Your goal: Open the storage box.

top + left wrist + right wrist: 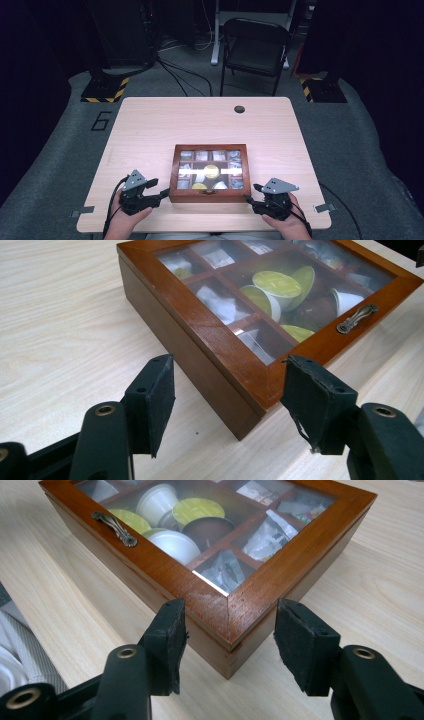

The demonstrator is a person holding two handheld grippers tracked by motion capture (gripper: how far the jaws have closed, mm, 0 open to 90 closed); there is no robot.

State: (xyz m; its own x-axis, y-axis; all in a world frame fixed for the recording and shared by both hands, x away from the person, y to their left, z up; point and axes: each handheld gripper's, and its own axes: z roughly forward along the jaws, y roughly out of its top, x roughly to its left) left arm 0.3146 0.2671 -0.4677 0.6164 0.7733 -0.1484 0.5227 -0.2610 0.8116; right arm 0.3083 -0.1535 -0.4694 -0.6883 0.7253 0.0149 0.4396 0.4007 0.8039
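A brown wooden box (210, 147) with a glass lid lies closed on the near half of the table, a little right of centre. Under the glass are compartments holding sachets and yellow-lidded capsules (277, 285). A small metal handle (115, 527) sits on its front rim. My left gripper (162, 192) is at the box's near left corner. Its jaws straddle that corner of the box (210, 340) with gaps at the pads, so it is open. My right gripper (252, 192) stands open around the near right corner of the box (165, 565). Its left pad (170, 640) is very close to the front face.
The light wooden table (150, 130) has bare room behind and to the left of the box, and a cable hole (239, 109) near its far edge. A black folding chair (255, 47) stands beyond the table. The near table edge lies just under both hands.
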